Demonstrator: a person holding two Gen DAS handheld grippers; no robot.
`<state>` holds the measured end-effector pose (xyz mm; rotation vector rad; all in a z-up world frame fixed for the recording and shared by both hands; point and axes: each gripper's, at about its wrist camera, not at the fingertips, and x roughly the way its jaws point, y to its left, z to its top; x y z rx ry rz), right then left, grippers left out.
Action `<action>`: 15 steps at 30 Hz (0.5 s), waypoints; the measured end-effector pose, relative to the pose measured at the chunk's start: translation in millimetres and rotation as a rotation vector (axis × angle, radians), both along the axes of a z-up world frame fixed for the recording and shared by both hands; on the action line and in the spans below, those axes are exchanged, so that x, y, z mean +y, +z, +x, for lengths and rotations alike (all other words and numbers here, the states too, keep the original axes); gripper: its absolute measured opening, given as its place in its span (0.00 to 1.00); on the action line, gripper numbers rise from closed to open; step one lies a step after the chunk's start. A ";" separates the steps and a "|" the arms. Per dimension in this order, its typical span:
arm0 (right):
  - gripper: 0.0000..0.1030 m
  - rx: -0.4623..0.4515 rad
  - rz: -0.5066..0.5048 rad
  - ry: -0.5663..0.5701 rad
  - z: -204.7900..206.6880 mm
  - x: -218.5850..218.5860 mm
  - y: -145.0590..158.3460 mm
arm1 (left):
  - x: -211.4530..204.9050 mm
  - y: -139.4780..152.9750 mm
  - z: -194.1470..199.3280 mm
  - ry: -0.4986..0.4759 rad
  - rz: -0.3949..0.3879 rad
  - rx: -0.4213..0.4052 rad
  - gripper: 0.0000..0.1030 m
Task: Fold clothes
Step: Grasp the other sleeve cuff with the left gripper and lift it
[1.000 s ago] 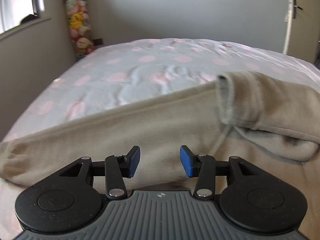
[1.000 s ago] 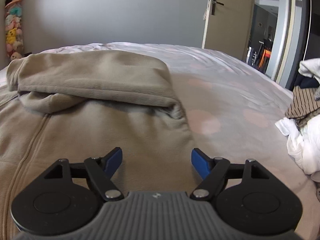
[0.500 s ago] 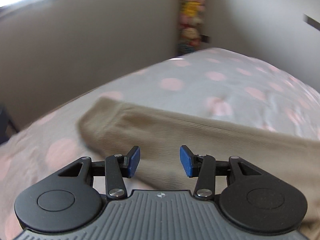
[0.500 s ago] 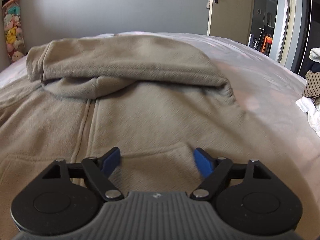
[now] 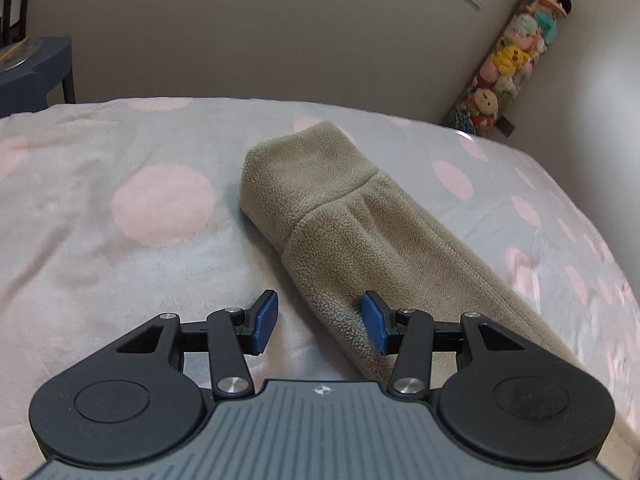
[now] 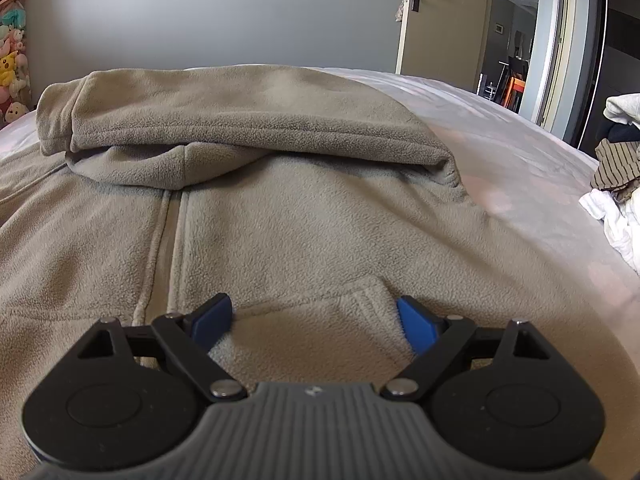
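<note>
Beige fleece zip hoodie lies flat on the pink-dotted grey bedspread, only its hood folded down, so most folding remains. My left gripper, jaws opening, straddles the sleeve edge unpinched; my right gripper, jaws opening, hovers over the pocket, gripping nothing.

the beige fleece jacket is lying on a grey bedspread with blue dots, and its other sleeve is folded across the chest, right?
Almost. In the left wrist view the bedspread under the sleeve has pink dots, not blue. The rest holds: the right wrist view shows the jacket with its other sleeve folded across the chest.
</note>
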<state>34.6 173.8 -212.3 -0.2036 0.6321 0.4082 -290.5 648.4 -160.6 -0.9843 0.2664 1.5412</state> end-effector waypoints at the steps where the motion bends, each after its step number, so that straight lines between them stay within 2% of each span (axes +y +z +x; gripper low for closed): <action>1: 0.88 0.002 -0.001 0.001 -0.1 -0.1 0.2 | 0.5 -0.5 0.2 0.008 0.004 -0.005 0.43; 4: 0.88 0.006 -0.003 0.004 -0.3 -0.1 0.5 | 5.7 -4.8 -3.3 0.009 0.019 -0.042 0.43; 7: 0.88 0.007 -0.007 0.013 -1.1 -0.9 -0.1 | 10.9 -9.2 -6.5 -0.016 0.039 -0.035 0.41; 9: 0.88 0.008 -0.005 0.016 -1.2 -1.9 -0.6 | 9.3 -11.2 -10.6 -0.018 0.051 -0.045 0.34; 11: 0.88 0.007 -0.010 0.016 -1.6 -0.8 -1.1 | 6.9 -10.3 -13.8 -0.014 0.059 -0.064 0.20; 15: 0.88 0.003 -0.031 0.017 -2.0 3.4 -1.1 | 5.3 -5.3 -15.9 -0.020 0.085 -0.099 0.09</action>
